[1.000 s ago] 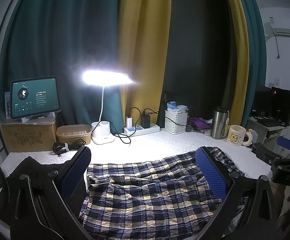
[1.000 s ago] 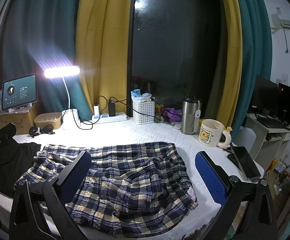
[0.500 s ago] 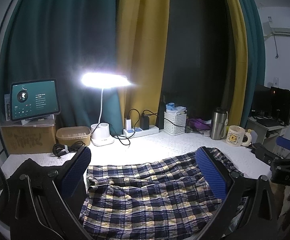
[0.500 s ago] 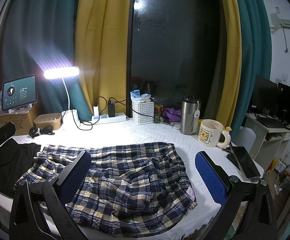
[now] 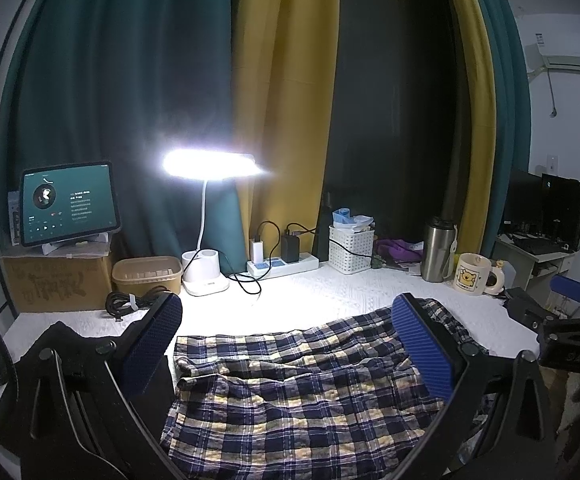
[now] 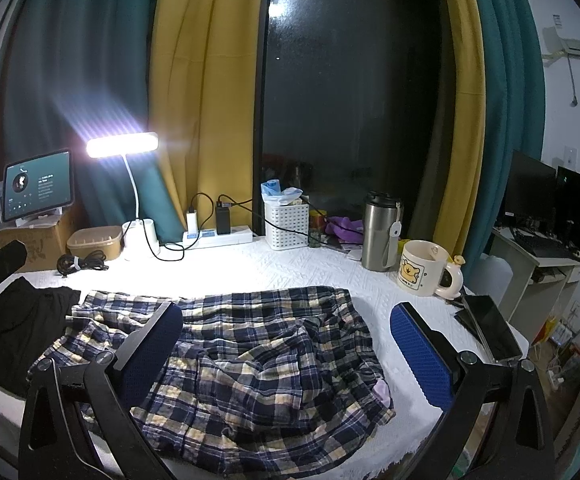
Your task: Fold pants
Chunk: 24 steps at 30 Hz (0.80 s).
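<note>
Navy, white and yellow plaid pants (image 6: 250, 356) lie crumpled and rumpled on the white-covered table (image 6: 290, 268); in the left wrist view the same pants (image 5: 301, 392) spread beneath me. My left gripper (image 5: 286, 352) hovers open over the pants' left part, nothing between its blue pads. My right gripper (image 6: 286, 348) hovers open above the pants' right half, also holding nothing. The right gripper's black frame (image 5: 569, 344) shows at the right edge of the left wrist view.
Black clothing (image 6: 14, 320) lies left of the pants. Along the back stand a lit desk lamp (image 6: 124, 146), tablet (image 6: 38, 184) on a cardboard box, power strip (image 6: 218, 236), white basket (image 6: 286, 224), steel tumbler (image 6: 381, 230) and bear mug (image 6: 425, 268). A phone (image 6: 489, 328) lies near the right table edge.
Both grippers stay open above the pants. The left wrist view has tilted down slightly, so the lamp and tablet sit lower; the pants have not moved.
</note>
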Each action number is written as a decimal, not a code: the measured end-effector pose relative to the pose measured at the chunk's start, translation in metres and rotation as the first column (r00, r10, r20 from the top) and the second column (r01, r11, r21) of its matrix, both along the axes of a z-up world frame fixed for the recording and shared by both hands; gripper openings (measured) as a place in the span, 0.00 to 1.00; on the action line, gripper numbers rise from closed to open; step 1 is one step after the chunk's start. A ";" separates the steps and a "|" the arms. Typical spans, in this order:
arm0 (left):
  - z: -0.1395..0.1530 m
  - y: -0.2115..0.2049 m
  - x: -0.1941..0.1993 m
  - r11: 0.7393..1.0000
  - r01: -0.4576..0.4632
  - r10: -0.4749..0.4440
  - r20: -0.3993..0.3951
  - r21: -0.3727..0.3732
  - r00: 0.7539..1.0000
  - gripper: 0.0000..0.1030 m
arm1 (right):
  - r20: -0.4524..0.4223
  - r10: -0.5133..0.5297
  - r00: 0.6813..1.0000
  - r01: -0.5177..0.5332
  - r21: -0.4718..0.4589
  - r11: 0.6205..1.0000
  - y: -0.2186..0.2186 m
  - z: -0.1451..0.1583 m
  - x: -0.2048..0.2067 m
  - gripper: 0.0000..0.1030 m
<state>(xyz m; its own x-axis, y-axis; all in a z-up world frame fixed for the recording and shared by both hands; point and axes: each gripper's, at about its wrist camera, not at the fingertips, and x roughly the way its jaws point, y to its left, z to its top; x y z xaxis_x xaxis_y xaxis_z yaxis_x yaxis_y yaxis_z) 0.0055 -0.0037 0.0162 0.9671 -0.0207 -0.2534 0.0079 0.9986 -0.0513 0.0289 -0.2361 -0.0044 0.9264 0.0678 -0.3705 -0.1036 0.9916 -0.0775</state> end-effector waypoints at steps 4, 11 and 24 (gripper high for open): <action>0.000 0.000 0.006 1.000 0.002 -0.002 -0.011 0.006 1.000 1.00 | -0.006 -0.003 1.000 0.003 -0.002 1.000 -0.001 -0.002 0.008 1.00; -0.009 0.002 0.027 1.000 0.009 -0.009 -0.061 0.006 0.998 1.00 | -0.034 -0.012 0.999 0.012 -0.013 1.000 -0.004 -0.010 0.028 1.00; -0.039 0.014 0.089 1.000 0.017 -0.013 -0.203 0.019 0.979 1.00 | -0.108 -0.028 0.994 0.026 -0.016 1.000 -0.013 -0.032 0.088 1.00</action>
